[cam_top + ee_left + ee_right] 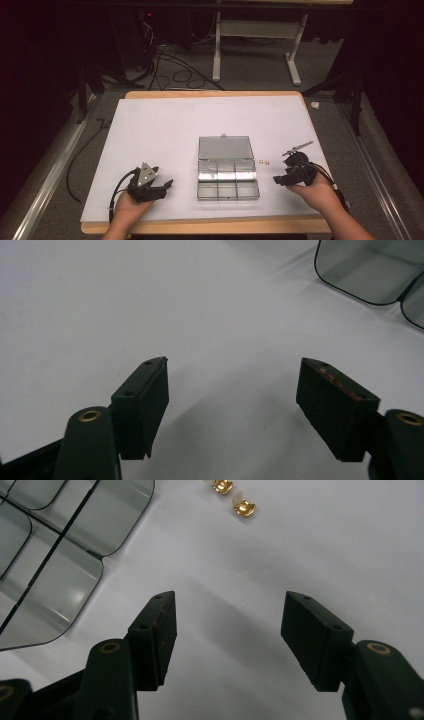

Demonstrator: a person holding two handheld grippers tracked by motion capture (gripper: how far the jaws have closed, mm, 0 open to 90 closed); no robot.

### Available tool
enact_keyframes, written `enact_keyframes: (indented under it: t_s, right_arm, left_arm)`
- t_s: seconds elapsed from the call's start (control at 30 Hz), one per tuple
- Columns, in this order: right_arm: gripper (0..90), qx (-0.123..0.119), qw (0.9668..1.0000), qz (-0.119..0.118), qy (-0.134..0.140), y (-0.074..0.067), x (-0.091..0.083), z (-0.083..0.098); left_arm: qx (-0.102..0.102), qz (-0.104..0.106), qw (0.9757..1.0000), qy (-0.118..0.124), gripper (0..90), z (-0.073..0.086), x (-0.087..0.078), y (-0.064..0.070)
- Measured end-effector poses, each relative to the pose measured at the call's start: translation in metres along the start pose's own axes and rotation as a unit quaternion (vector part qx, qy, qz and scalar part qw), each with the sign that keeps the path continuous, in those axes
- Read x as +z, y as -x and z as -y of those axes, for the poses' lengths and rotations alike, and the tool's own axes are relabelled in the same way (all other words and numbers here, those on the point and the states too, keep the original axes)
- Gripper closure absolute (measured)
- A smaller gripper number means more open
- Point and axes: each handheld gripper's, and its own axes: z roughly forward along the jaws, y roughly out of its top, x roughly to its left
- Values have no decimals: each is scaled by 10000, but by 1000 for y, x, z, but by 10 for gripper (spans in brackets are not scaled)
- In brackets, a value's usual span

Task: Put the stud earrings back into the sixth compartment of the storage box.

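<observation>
**Two gold pieces not yet boxed**

On the white sheet [165,125], the left gripper [159,188] rests at about eight o'clock from the clear compartment box [228,172], jaws spread, nothing between them. The box sits mid-table, lid folded back, and its cells look empty. At its three o'clock, just beside the hinge line, lie two small gold clips [234,496]. The right gripper [227,637] points toward them from five o'clock, jaws apart and empty. By my reading, picking has not started; both clips remain to be placed.
</observation>
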Motion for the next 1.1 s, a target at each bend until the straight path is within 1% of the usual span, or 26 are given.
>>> enact_keyframes:
  t_s: [0.07, 0.13, 0.23, 0.27, 0.37, 0.4, 0.43, 0.47, 0.5, 0.6, 0.67, 0.73, 0.83, 0.87, 0.9, 0.93, 1.0, 1.1]
  right_arm:
    - [408, -4, 10000, -23, -29, 0, 1, -1]
    - [425, -4, 9999, -81, -152, 0, 4, -6]
    - [432, 7, 9997, -60, -224, -1, 5, -8]
    - [437, -26, 9996, -68, -268, -1, 6, -10]
    - [451, -55, 9996, -73, -279, 0, 6, -13]
    - [474, -31, 9996, -71, -283, 0, 6, -15]
    - [477, -14, 9995, -94, -299, -1, 6, -16]
    - [487, -57, 9996, -87, -274, 0, 6, -17]
    - [489, -51, 9995, -58, -318, -1, 5, -19]
    - [497, -89, 9995, -81, -295, -2, 6, -22]
    - [496, -20, 9993, -88, -349, -3, 6, -26]
    - [496, -16, 9994, -95, -338, -3, 6, -27]
    - [501, -77, 9992, -76, -377, -5, 7, -32]
    - [509, -27, 9992, -69, -405, -6, 7, -33]
    - [515, -80, 9990, -92, -431, -5, 8, -34]
    - [545, -122, 9987, -110, -488, -5, 8, -37]
    - [552, -194, 9983, -86, -543, -6, 9, -40]
    - [565, -176, 9982, -68, -569, -5, 9, -44]
  left_arm:
    - [-3, -7, 10000, 10, 299, 0, 0, 0]
    - [10, -15, 10000, 31, 298, 0, -1, 0]
    - [-9, 3, 10000, 9, 297, 0, -1, 0]
    - [-16, 0, 10000, 1, 297, 0, -1, 0]
    - [0, -19, 10000, 54, 297, 1, -1, 0]
    - [3, -16, 10000, 57, 298, 1, -1, 0]
    - [-16, -6, 10000, 56, 298, 1, -1, 0]
    - [-16, -3, 10000, 31, 298, 0, -1, -1]
    - [-39, 3, 10000, 30, 298, 0, -1, -1]
    - [-23, -15, 10000, 52, 297, 1, -1, 0]
    - [-19, -5, 10000, 82, 297, 1, -1, 0]
    - [-16, 1, 10000, 74, 297, 1, -1, 0]
    - [22, -8, 10000, 64, 297, 1, -2, 1]
    - [33, -14, 10000, 74, 297, 1, -2, 1]
    - [36, -10, 10000, 77, 297, 1, -2, 1]
    - [1, 15, 10000, 71, 298, 1, -1, 0]
    - [-11, 18, 10000, 69, 298, 1, -1, 0]
    - [16, 15, 10000, 66, 298, 1, -2, 0]
